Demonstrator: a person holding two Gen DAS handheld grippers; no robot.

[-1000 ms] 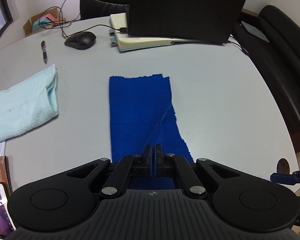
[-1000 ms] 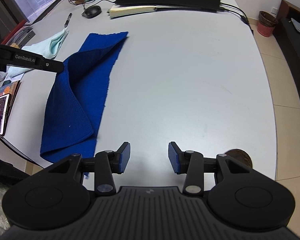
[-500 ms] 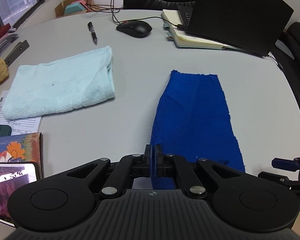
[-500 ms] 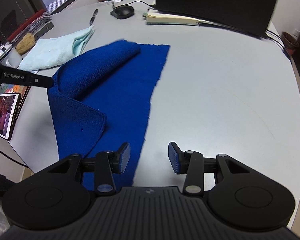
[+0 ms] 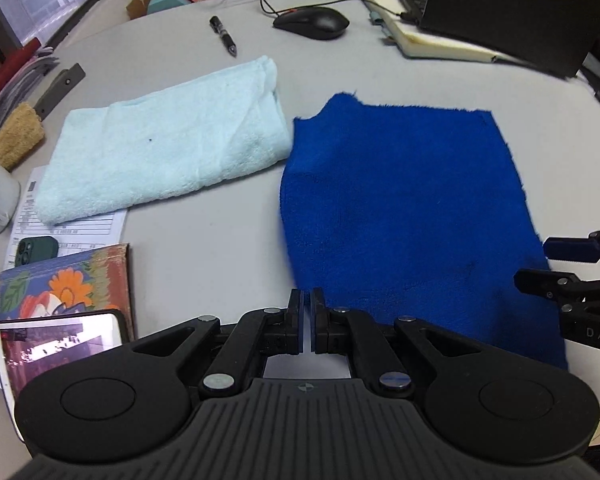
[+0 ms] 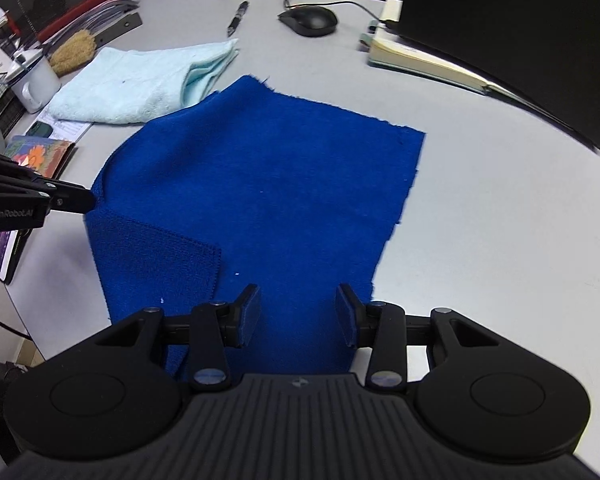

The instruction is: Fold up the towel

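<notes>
Currently the blue towel (image 6: 260, 184) lies limp on the counter (image 6: 480, 240), directly ahead of both tongs. Left tongs (image 5: 306, 322) nearly together, empty; right tongs (image 6: 297, 314) apart above its near hem. Soft, light cloth; grip a corner.

Blue towel (image 6: 260, 184) near edge hidden behind right gripper (image 6: 298, 314) body.

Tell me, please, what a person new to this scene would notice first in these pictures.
First, the bright blue towel spread on the grey table, one corner turned over near the left hand-held gripper, which is almost shut. Next, the folded light blue towel lying just left of it. Behind them stands a black laptop on an open notebook.
</notes>
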